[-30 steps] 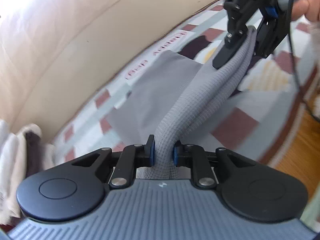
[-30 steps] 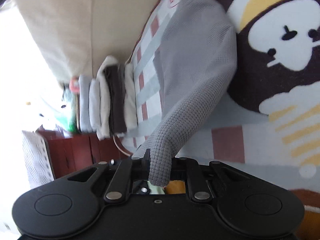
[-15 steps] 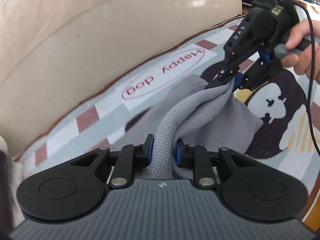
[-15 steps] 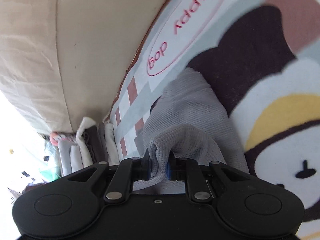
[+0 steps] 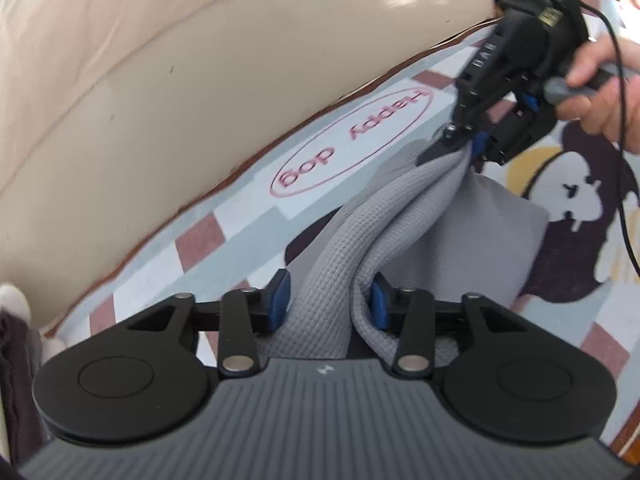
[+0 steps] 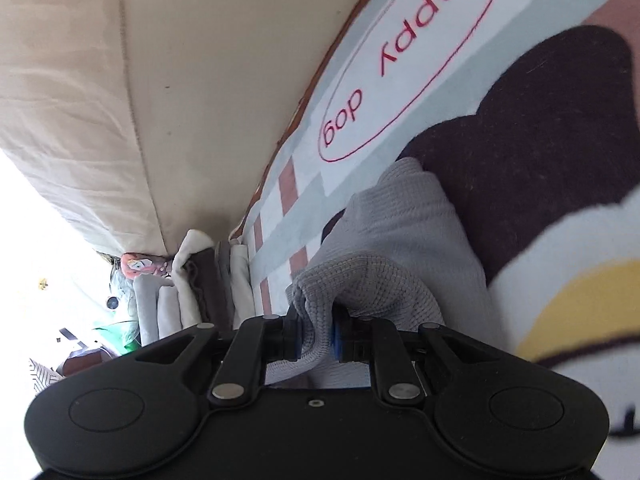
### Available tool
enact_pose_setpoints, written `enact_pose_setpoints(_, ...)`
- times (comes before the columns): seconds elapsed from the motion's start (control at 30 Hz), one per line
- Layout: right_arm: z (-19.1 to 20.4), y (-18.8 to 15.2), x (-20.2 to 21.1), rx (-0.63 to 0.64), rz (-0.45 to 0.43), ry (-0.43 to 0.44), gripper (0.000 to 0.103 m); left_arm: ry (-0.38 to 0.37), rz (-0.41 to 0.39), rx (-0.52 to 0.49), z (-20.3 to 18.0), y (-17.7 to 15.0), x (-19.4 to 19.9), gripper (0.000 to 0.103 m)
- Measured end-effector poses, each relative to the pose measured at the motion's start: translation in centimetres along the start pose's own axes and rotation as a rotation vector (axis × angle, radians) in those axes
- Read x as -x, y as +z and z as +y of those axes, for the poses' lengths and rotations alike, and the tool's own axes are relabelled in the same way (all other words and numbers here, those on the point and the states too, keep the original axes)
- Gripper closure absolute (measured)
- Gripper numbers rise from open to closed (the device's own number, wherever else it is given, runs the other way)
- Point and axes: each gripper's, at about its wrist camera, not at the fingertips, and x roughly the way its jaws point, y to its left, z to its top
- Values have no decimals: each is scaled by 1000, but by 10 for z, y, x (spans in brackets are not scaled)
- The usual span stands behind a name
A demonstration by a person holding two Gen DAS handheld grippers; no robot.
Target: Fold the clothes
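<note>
A grey waffle-knit garment (image 5: 400, 216) lies doubled over on the patterned rug (image 5: 248, 216), its top edge stretched between my two grippers. My left gripper (image 5: 328, 300) stands open, its blue pads (image 5: 280, 300) set wide on either side of the near end of the cloth. In the left wrist view my right gripper (image 5: 460, 146) pinches the far end, low over the rug. The right wrist view shows the same gripper (image 6: 315, 332) shut on a bunched fold of the garment (image 6: 400, 232).
A beige sofa front (image 5: 200, 80) runs along the rug's far edge. A stack of folded clothes (image 6: 192, 292) stands against the sofa to the left. A hand (image 5: 600, 92) holds the right gripper, and its black cable (image 5: 624, 200) hangs over the rug's dog picture (image 5: 580, 192).
My left gripper's fingers have spread apart and no longer pinch the cloth. Both grippers have come down toward the rug and nearer the sofa, laying the garment over itself.
</note>
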Motion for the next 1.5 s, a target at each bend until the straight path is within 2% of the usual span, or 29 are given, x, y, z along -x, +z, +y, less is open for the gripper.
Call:
enact_pose_setpoints(0.07, -14, 3, -5, -26, 17, -8, 86, -14, 17, 31, 1, -7, -6, 57)
enact_pose_setpoints(0.13, -28, 4, -6, -80, 20, 11, 87, -10, 0, 49, -4, -17, -7, 56)
enact_pose_setpoints(0.23, -26, 4, 1, -93, 13, 37, 86, 0, -8, 95, -3, -20, -3, 56)
enact_pose_setpoints(0.4, -9, 1, 5, -15, 5, 24, 86, 109, 45, -72, -6, -4, 5, 53)
enact_pose_setpoints(0.53, -2, -3, 7, 46, -26, -34, 86, 75, 124, 26, 4, 4, 19, 52)
enact_pose_setpoints(0.67, 0, -2, 7, 67, -33, -34, 86, 114, 156, 104, 2, -5, 24, 52)
enact_pose_setpoints(0.77, 3, -2, 8, 84, -36, -33, 86, 104, 146, 154, 1, -10, 30, 52)
enact_pose_setpoints(0.87, 1, -1, 11, 73, -40, -24, 86, 82, 138, 200, -3, -16, 37, 43)
enact_pose_setpoints(0.93, -1, 0, 12, 64, -40, -30, 86, 72, 137, 228, -5, -19, 39, 42)
enact_pose_setpoints(1.07, -1, 0, 11, 71, -39, -37, 86, 90, 141, 271, -2, -21, 31, 42)
enact_pose_setpoints(1.17, 0, 0, 11, 68, -40, -37, 86, 104, 144, 302, 1, -23, 24, 34)
enact_pose_setpoints(1.2, -1, -1, 11, 59, -41, -32, 86, 108, 145, 313, 2, -24, 22, 34)
enact_pose_setpoints(1.23, -1, -1, 12, 48, -38, -21, 86, 113, 146, 324, 2, -24, 20, 36)
enact_pose_setpoints(1.27, -2, -2, 14, 37, -36, -8, 85, 117, 147, 334, 3, -25, 17, 53)
enact_pose_setpoints(1.3, -2, -3, 15, 26, -33, 5, 85, 122, 148, 345, 4, -26, 15, 84)
enact_pose_setpoints(1.33, -2, -4, 16, 15, -30, 18, 85, 127, 149, 355, 5, -26, 13, 87)
enact_pose_setpoints(1.43, 4, -7, 22, 21, -40, 33, 85, 140, 152, 387, 8, -28, 6, 87)
enact_pose_setpoints(1.5, 4, -5, 28, 20, -66, 42, 85, 178, 132, 390, 21, -24, -1, 87)
